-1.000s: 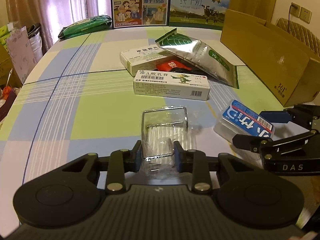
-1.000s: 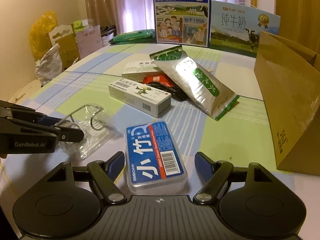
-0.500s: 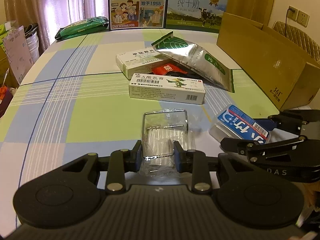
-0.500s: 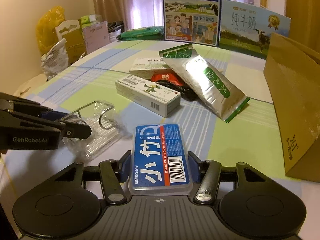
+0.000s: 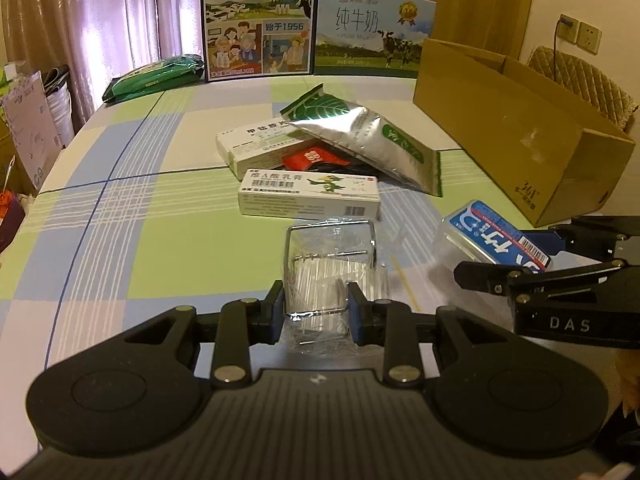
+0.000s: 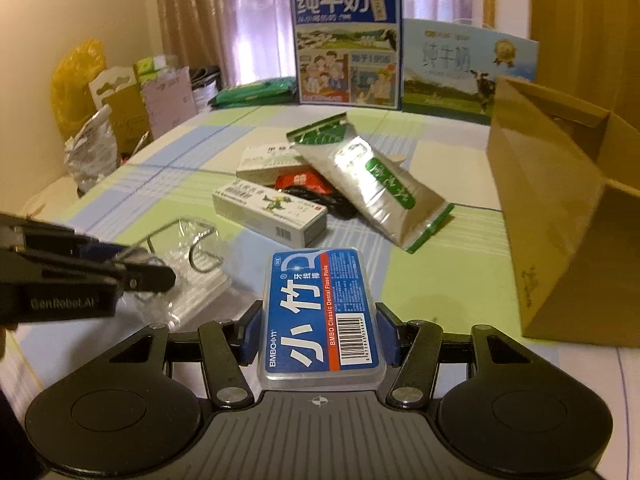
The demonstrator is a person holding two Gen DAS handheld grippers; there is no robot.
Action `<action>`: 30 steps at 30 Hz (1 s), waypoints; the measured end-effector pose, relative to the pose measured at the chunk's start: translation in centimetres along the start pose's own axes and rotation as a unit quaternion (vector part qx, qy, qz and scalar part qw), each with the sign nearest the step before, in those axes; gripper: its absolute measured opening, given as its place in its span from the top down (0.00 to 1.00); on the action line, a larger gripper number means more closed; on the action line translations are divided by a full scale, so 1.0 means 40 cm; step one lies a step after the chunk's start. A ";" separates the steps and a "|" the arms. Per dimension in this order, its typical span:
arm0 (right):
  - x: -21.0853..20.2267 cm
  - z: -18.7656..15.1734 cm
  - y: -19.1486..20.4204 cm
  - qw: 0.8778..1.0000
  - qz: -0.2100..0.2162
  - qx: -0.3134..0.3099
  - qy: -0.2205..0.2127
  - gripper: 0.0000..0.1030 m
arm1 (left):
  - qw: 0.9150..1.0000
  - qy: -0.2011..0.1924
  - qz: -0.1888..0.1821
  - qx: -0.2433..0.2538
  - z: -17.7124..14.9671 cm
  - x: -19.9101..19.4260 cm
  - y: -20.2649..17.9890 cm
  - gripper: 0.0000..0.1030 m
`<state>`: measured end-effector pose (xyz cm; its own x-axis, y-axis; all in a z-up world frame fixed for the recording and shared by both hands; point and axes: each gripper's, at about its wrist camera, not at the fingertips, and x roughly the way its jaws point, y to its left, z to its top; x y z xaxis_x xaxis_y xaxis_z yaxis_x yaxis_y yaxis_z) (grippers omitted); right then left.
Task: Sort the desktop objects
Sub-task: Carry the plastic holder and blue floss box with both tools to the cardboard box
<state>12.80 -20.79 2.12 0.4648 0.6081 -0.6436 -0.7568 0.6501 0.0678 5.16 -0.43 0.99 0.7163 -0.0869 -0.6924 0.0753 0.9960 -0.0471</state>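
On the left, the left gripper [image 5: 316, 307] is closed on the clear packet with a wire frame [image 5: 330, 264], low over the table [image 5: 120, 216], its contents hard to read, while the right gripper [image 6: 318, 334] clamps the blue floss pick box [image 6: 320, 312], and both should travel level toward the cardboard box [image 6: 560, 220], whose inside is hidden.

both wrist views sit low, close over the table [image 5: 120, 248], facing the milk cartons [image 6: 347, 42]; they share its middle clutter

Blue-label floss box [image 6: 322, 312]; green-blue-white checked tablecloth [image 5: 160, 216]; brown carton [image 5: 520, 140].
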 end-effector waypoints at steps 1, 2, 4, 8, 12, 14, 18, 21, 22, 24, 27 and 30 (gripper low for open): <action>-0.010 -0.003 -0.002 1.000 -0.001 0.004 -0.002 0.48 | 1.000 0.000 -0.001 0.000 -0.002 -0.006 -0.006 0.75; -0.020 -0.005 -0.002 1.000 -0.003 0.008 -0.002 0.48 | 1.000 -0.001 -0.003 -0.001 -0.004 -0.011 -0.012 0.75; -0.039 -0.014 -0.004 1.000 -0.007 0.016 -0.002 0.48 | 1.000 -0.002 -0.006 0.000 -0.005 -0.022 -0.023 0.75; -0.075 -0.026 -0.010 0.999 -0.015 0.034 -0.005 0.48 | 1.000 -0.009 -0.009 -0.004 -0.001 -0.044 -0.044 0.75; -0.106 -0.029 -0.013 0.999 -0.021 0.043 -0.012 0.48 | 1.000 -0.017 -0.016 -0.003 0.005 -0.067 -0.070 0.75; -0.121 -0.033 -0.012 0.999 -0.023 0.047 -0.014 0.48 | 1.000 -0.018 -0.018 -0.002 0.004 -0.076 -0.081 0.75; -0.144 -0.045 -0.013 0.998 -0.026 0.054 -0.015 0.48 | 1.000 -0.019 -0.022 -0.002 -0.003 -0.090 -0.097 0.75; -0.155 -0.048 -0.015 0.998 -0.029 0.057 -0.016 0.48 | 1.000 -0.019 -0.025 -0.002 -0.007 -0.097 -0.107 0.75; -0.156 -0.048 -0.016 0.998 -0.029 0.058 -0.017 0.48 | 1.000 -0.019 -0.025 -0.002 -0.007 -0.099 -0.109 0.75; -0.160 -0.048 -0.016 0.998 -0.030 0.058 -0.019 0.48 | 0.999 -0.020 -0.025 -0.001 -0.009 -0.103 -0.115 0.75; -0.167 -0.046 -0.019 0.997 -0.031 0.060 -0.023 0.48 | 0.999 -0.020 -0.026 -0.001 -0.009 -0.108 -0.120 0.75; -0.175 -0.041 -0.026 0.997 -0.033 0.067 -0.027 0.48 | 0.999 -0.021 -0.026 0.000 -0.004 -0.116 -0.127 0.75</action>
<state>9.57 -26.45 5.30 0.5391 0.5829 -0.6079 -0.6568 0.7428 0.1298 1.34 -5.09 4.31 0.7395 -0.1389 -0.6587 0.1135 0.9902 -0.0814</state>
